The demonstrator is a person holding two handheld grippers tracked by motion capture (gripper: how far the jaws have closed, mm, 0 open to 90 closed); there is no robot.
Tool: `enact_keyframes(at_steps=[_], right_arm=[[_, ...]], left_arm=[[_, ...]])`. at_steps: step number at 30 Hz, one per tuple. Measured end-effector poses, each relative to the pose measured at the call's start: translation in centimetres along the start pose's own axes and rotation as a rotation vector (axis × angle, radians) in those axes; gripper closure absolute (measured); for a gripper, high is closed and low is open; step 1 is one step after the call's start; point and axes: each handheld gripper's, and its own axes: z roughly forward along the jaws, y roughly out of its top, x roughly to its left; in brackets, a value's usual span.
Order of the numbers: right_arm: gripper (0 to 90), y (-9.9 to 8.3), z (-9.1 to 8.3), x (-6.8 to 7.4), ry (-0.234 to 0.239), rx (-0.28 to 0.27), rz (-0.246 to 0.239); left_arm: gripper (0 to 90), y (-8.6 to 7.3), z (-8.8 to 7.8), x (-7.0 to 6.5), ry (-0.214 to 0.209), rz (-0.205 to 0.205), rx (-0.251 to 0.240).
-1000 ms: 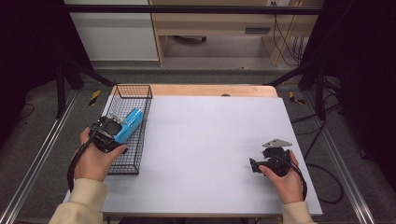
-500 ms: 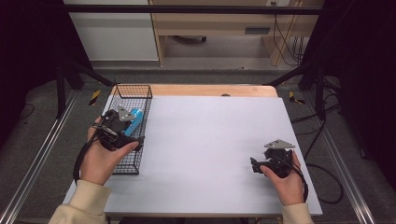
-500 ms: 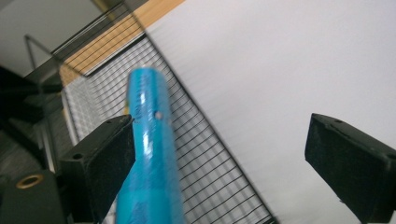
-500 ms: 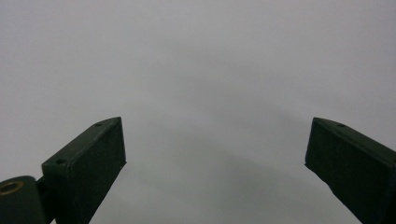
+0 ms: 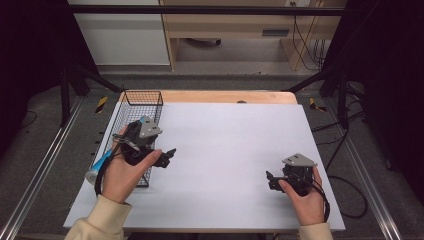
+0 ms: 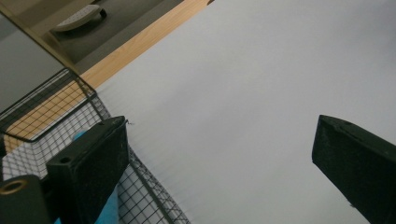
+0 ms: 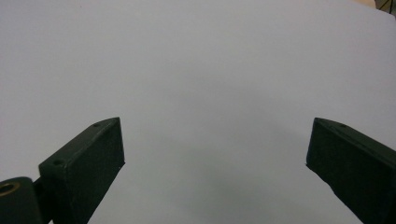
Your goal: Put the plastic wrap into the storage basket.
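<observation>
Near the surface's [image 5: 225, 150] front right corner, the right claw [image 5: 272, 181] sat with jaws wide apart, gripping nothing. Farther back, at the left edge, the left claw [image 5: 167, 156] (jaws likewise spread and empty) hovered over the wire basket's [image 5: 142, 97] inner rim. A blue tube [image 5: 99, 167] poked out beneath that hand, beside the basket.

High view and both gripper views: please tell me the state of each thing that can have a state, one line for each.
Left gripper: open, nothing between its jaws, over the basket's right edge.
Right gripper: open, holding nothing, above the white table top.
Wire basket: upright, at the table's left edge.
Blue tube: lying down, largely hidden by the left hand.
</observation>
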Motion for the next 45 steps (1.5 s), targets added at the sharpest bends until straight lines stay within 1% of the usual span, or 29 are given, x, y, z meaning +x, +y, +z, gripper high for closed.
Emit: enact_keyframes(at_steps=[2,3,5,6,7,10,11,12,14,15,16,18,19,21,26,27,29,31,34,37,38,40,45], right_arm=[[4.6,-0.2,-0.3,0.1,-0.002,-0.005,0.005],[4.6,-0.3,-0.3,0.1,-0.002,-0.007,0.0],[4.6,-0.5,-0.6,0.3,-0.001,0.0,0.004],[4.6,-0.6,-0.6,0.3,0.001,-0.003,-0.004],[4.6,-0.7,-0.7,0.4,0.001,-0.001,-0.003],[4.6,-1.0,-0.9,0.5,0.005,-0.004,-0.005],[4.6,-1.1,-1.1,0.5,0.007,-0.001,0.003],[4.6,-1.2,-1.1,0.5,0.008,-0.008,0.005],[4.6,-1.4,-1.2,0.2,0.009,-0.01,0.018],[4.6,-1.5,-1.3,0.2,0.008,-0.008,0.027],[4.6,-1.6,-1.3,0.1,0.009,-0.011,0.035],[4.7,-1.8,-1.4,-0.1,0.005,-0.01,0.038],[4.7,-1.8,-1.4,-0.1,0.007,-0.009,0.043],[4.7,-1.9,-1.5,-0.2,0.006,-0.009,0.045],[4.8,-2.1,-1.7,-0.4,0.002,-0.011,0.045],[4.8,-2.1,-1.7,-0.4,0.001,-0.01,0.046],[4.8,-2.2,-1.7,-0.4,-0.005,-0.009,0.044],[4.7,-2.2,-1.8,-0.5,-0.003,-0.011,0.043],[4.7,-2.3,-1.9,-0.5,-0.005,-0.009,0.05],[4.7,-2.4,-1.8,-0.5,-0.002,-0.005,0.051],[4.7,-2.5,-1.9,-0.5,-0.003,-0.006,0.052],[4.7,-2.5,-1.9,-0.5,-0.001,-0.008,0.05],[4.7,-2.6,-1.9,-0.4,-0.008,-0.009,0.048]], left_arm=[[4.1,0.0,0.5,-0.5,-0.019,0.01,-0.003],[4.1,-0.1,0.8,-0.9,-0.031,0.021,-0.006],[4.1,-0.1,1.4,-1.4,-0.04,0.036,-0.012],[4.1,-0.2,1.5,-1.7,-0.051,0.033,-0.004],[4.1,-0.3,2.0,-2.1,-0.066,0.035,-0.009],[4.1,-0.7,2.9,-2.8,-0.084,0.045,-0.006],[4.1,-0.8,3.2,-3.0,-0.091,0.04,-0.017],[4.1,-0.9,3.5,-3.2,-0.096,0.051,-0.009],[4.2,-1.3,4.2,-3.6,-0.106,0.061,-0.01],[4.2,-1.6,4.6,-3.8,-0.117,0.06,-0.013],[4.4,-1.7,4.9,-4.0,-0.124,0.052,-0.02],[4.5,-2.0,5.4,-4.3,-0.127,0.061,-0.02],[4.4,-2.2,5.8,-4.5,-0.137,0.072,-0.015],[4.5,-2.4,6.3,-4.9,-0.148,0.066,-0.03],[4.5,-3.0,7.2,-5.8,-0.176,0.084,-0.042],[4.5,-3.2,7.3,-6.0,-0.175,0.084,-0.05],[4.5,-3.5,7.6,-6.3,-0.192,0.083,-0.059],[4.4,-3.8,7.9,-6.6,-0.197,0.084,-0.069],[4.4,-4.3,8.0,-6.8,-0.192,0.094,-0.086],[4.3,-5.0,8.2,-6.8,-0.204,0.086,-0.097],[4.3,-5.2,8.3,-6.8,-0.206,0.085,-0.096],[4.3,-5.7,8.5,-6.9,-0.196,0.077,-0.092],[4.4,-7.3,8.6,-6.8,-0.198,0.055,-0.087]])
